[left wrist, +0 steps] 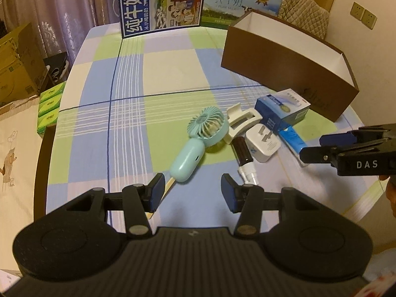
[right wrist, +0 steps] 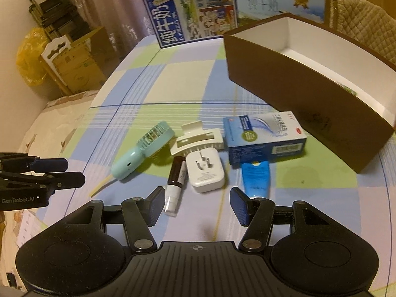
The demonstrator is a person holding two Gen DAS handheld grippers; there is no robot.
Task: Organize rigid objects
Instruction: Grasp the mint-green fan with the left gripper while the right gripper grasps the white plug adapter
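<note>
Wide bare tabletop (left wrist: 173, 69) from 9 to 12 o'clock of the clutter. Blocked at 2 o'clock by the brown box (left wrist: 284, 66), at 12 by two milk cartons (left wrist: 160, 2). Tight gaps only among fan (right wrist: 141, 151), plug (right wrist: 205, 173), medicine box (right wrist: 264, 136).

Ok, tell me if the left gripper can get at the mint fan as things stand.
Probably yes: the left gripper is open and empty, the mint fan lies just ahead on the tablecloth, its handle end bare and nearest.
</note>
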